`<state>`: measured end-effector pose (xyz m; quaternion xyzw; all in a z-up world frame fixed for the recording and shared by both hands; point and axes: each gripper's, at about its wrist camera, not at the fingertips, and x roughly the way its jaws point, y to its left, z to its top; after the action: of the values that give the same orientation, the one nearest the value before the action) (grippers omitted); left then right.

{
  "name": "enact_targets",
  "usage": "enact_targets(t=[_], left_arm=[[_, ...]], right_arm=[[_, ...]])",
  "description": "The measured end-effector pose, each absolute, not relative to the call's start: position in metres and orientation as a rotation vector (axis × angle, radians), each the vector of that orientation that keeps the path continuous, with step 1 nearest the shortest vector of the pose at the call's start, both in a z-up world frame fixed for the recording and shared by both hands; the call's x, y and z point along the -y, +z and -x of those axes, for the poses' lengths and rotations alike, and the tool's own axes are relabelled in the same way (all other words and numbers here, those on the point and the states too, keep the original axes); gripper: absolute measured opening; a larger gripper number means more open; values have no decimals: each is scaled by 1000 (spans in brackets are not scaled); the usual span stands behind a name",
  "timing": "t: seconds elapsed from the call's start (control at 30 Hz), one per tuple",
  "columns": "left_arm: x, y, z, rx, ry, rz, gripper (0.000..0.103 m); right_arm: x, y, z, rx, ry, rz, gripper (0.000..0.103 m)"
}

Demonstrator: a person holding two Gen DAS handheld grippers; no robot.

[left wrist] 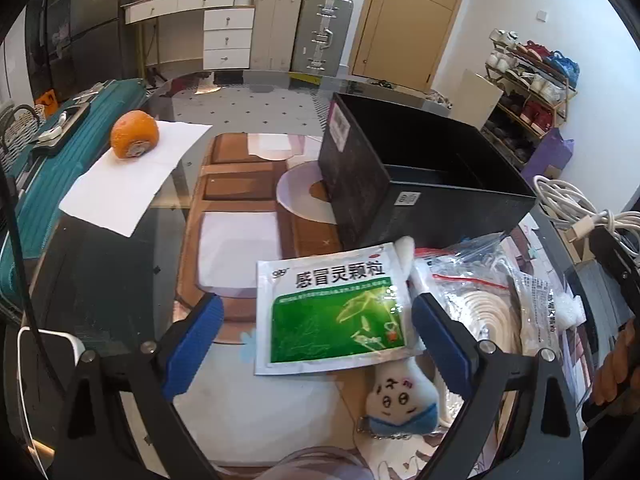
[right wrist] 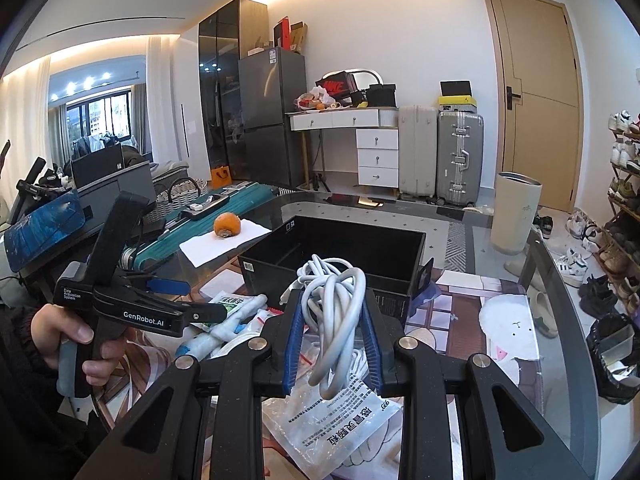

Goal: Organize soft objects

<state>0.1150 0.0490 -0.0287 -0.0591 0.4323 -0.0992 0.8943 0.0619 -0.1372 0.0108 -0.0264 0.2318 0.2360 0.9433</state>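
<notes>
My left gripper (left wrist: 316,316) is open, its blue pads either side of a green-and-white medicine sachet (left wrist: 332,308) that lies on the glass table over a white plush toy (left wrist: 402,396). My right gripper (right wrist: 332,312) is shut on a coiled white cable (right wrist: 334,312) and holds it above the table, just in front of the open black box (right wrist: 336,248). The cable (left wrist: 576,208) and box (left wrist: 420,176) also show in the left wrist view. A clear zip bag (left wrist: 476,300) with a pale coil lies right of the sachet. A clear plastic packet (right wrist: 332,416) lies under my right gripper.
An orange (left wrist: 134,135) sits on white paper (left wrist: 132,176) at the table's far left. A teal suitcase (left wrist: 48,168) stands beyond the left edge. The left gripper (right wrist: 172,300) shows low at the left in the right wrist view. A shoe rack (right wrist: 624,200) stands to the right.
</notes>
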Motion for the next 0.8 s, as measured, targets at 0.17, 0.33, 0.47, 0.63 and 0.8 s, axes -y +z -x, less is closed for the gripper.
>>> enact_targets(t=[0.17,0.33,0.47,0.63,0.8], left_arm=[[-48,-35,-119,-914,-237,156,92],[-38,-31,-113,-884,-334,153,45],[-30,-28,-109,-876,-358,125,29],[-37,-22,-108,-878,-296,125,59],[-44,-17,-95,-847,-210,51,86]], right_arm=[[134,10,-64,-475,484,58,27],[135,9,-64,-480,484,59,27],[135,9,-66,-483,483,52,27],[135,9,-64,-481,489,57,27],[137,9,-62,-478,488,52,27]])
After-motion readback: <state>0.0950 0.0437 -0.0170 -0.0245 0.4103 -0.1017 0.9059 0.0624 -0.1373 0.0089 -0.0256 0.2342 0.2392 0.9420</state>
